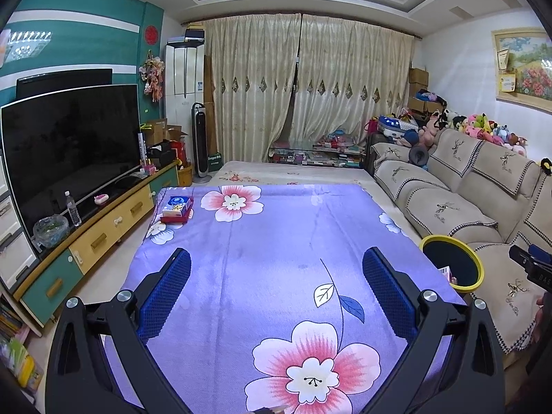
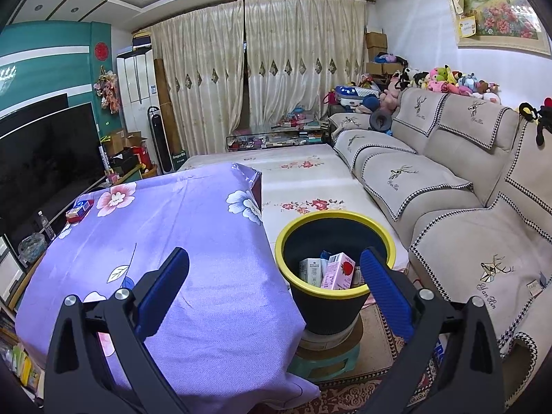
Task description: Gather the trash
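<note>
Left claw [image 1: 276, 269] and right claw [image 2: 276, 269]: both gaped wide, empty. Counter [image 1: 262, 241]: tissue box [image 1: 177, 205] far left. Bin [image 2: 336, 272], right: cartons [image 2: 336, 270] inside.

Quick count: one table under a purple flowered cloth [image 1: 276, 241] filling the middle of the left wrist view, and on it, up at the far left corner, one red tray [image 1: 176, 214] with one blue-and-white tissue pack [image 1: 177, 204]. One black bin with a yellow rim [image 2: 336, 215] sits lower centre in the right wrist view, with at least three cartons inside: one pink strawberry one [image 2: 338, 270], one white one [image 2: 309, 269], and one more, mostly hidden, between them. One clear plastic water bottle [image 1: 73, 208] stands at left by one big black TV [image 1: 69, 145].
</note>
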